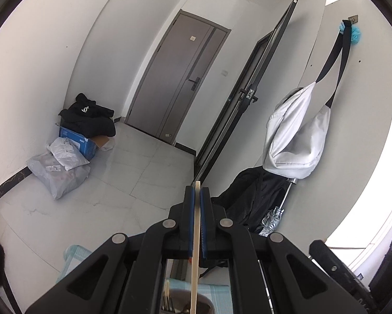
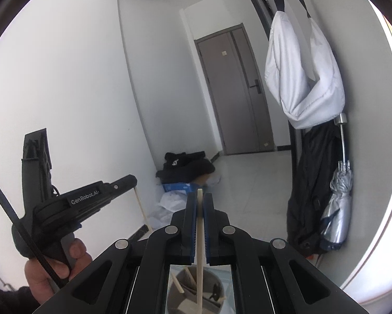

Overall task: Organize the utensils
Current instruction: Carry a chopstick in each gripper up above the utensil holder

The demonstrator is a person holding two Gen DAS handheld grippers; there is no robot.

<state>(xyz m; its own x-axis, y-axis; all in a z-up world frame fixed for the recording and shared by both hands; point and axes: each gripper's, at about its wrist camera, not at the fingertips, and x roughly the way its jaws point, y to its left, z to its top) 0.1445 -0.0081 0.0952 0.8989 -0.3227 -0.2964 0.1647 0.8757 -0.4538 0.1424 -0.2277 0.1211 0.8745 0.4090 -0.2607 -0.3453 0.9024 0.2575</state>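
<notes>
My left gripper [image 1: 197, 192] is shut on a pale wooden chopstick [image 1: 196, 235] that runs upright between its blue pads. Its lower end reaches a grey utensil holder [image 1: 203, 304] holding other utensils. My right gripper [image 2: 201, 197] is shut on another pale wooden chopstick [image 2: 200, 248], whose lower end hangs over or in the grey utensil holder [image 2: 180, 280] with several utensils inside. The left gripper [image 2: 133, 181] also shows in the right wrist view, held by a hand, with its chopstick [image 2: 142, 209] hanging below it.
A white bag [image 1: 298, 136] hangs on the right wall over a black garment [image 1: 250, 198] and a folded umbrella [image 2: 338, 204]. Parcels and a blue box [image 1: 78, 141] with black clothes lie in the far corner. A grey door [image 1: 177, 78] stands ahead.
</notes>
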